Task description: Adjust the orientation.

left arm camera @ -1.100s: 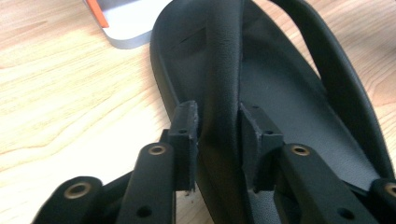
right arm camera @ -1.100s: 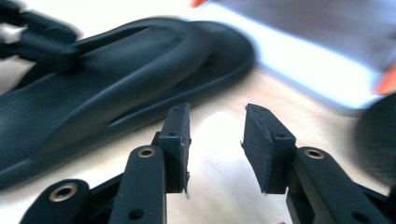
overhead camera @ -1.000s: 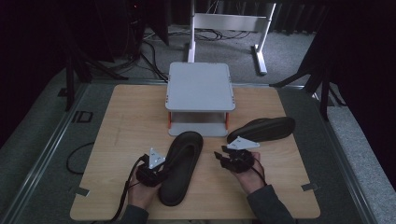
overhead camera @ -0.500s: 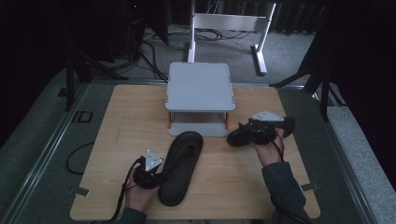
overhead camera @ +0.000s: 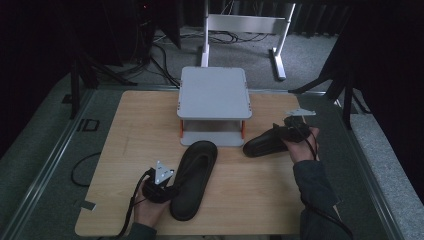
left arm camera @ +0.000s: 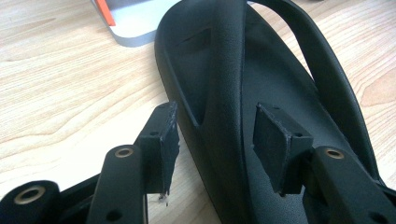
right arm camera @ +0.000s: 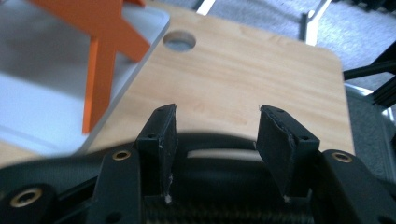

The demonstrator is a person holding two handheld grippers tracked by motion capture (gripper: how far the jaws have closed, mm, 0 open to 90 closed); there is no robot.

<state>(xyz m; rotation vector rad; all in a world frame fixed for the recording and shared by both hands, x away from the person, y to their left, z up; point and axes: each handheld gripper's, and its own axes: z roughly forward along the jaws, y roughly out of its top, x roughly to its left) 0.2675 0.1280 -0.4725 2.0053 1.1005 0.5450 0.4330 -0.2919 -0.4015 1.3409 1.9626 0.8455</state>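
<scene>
Two black slippers lie on the wooden table (overhead camera: 130,130). The nearer slipper (overhead camera: 195,177) points away from me, and my left gripper (overhead camera: 167,189) sits at its left side near the heel. In the left gripper view that slipper's (left arm camera: 261,70) raised side rim stands between the jaws of the left gripper (left arm camera: 217,140); they have just been opening and the pads (left arm camera: 161,144) do not press on it. My right gripper (overhead camera: 289,134) is over the heel end of the second slipper (overhead camera: 262,143) at the right. Its jaws (right arm camera: 215,140) have just been opening too, with that slipper (right arm camera: 219,182) blurred below them.
A grey two-tier stand (overhead camera: 214,95) with orange legs (right arm camera: 100,60) stands behind both slippers. A round hole (right arm camera: 180,41) is cut in the tabletop near it. A white metal frame (overhead camera: 245,25) stands on the floor beyond the table. A cable (overhead camera: 82,167) loops off the left edge.
My right hand has left the nearer slipper and swung right and slightly up to the second slipper's heel. The left hand has stayed put. Both pairs of jaws now stand wider.
</scene>
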